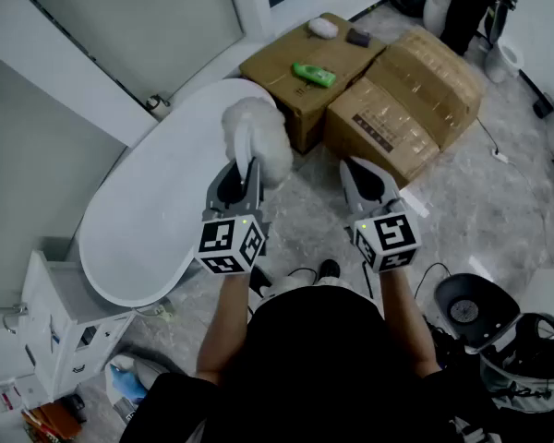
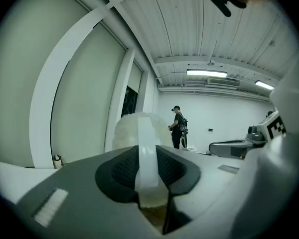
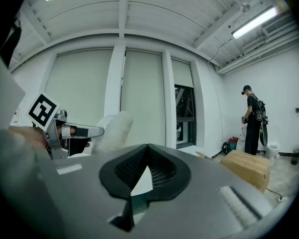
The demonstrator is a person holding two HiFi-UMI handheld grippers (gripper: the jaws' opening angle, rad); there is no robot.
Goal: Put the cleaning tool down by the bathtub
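Your left hand-held gripper [image 2: 148, 151] shows its jaws clamped on the cleaning tool [image 1: 257, 132] handle. The head view alone puts its fluffy head by the bathtub [image 1: 138, 229] rim. Your right hand-held gripper [image 3: 147, 151] is closed and empty, on the bathtub's floor side.

Cardboard boxes [image 1: 415, 90] right of bathtub [image 1: 148, 220]

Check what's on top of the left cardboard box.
A green bottle, a white fluffy pad and a small dark block; the duster hides the box's near corner.

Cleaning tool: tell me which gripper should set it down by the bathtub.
Left. The left gripper clamps the cleaning tool by its handle beside the bathtub; the right gripper is shut on nothing, farther from the tub.
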